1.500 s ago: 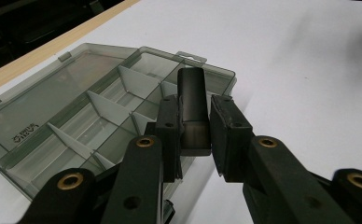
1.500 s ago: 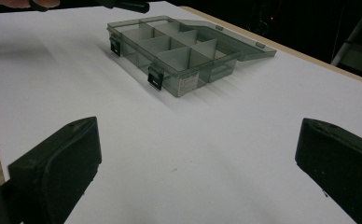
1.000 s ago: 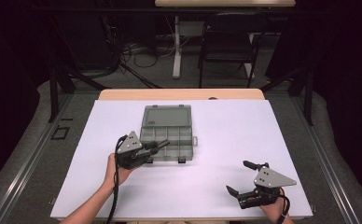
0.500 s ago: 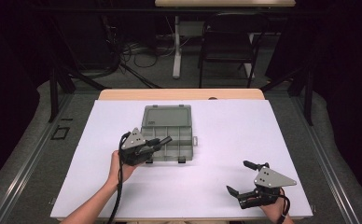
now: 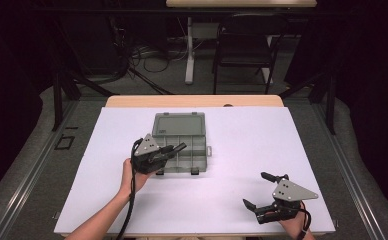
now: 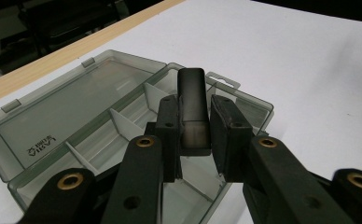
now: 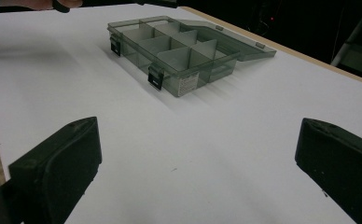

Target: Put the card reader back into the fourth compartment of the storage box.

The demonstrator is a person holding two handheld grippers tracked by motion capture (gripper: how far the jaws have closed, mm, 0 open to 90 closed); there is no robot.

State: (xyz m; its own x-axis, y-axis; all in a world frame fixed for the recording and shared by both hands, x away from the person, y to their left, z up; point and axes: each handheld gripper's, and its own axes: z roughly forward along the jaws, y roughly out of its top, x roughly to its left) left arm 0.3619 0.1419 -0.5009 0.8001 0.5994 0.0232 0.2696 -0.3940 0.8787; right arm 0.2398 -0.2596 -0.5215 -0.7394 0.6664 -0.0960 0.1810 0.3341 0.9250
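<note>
1. Nearest the person, the right gripper rested on the white table at its near right corner, jaws spread wide with nothing between them.
2. Farther in, the left gripper hung over the box's near left part, its jaws pinching a small dark, smooth, rounded-end block.
3. The organizer box, translucent grey plastic with white dividers and black latches, lay mid-table, its flat lid open on the far side.

Dark room w/ grey floor, black chair & cables behind white-topped table.
</note>
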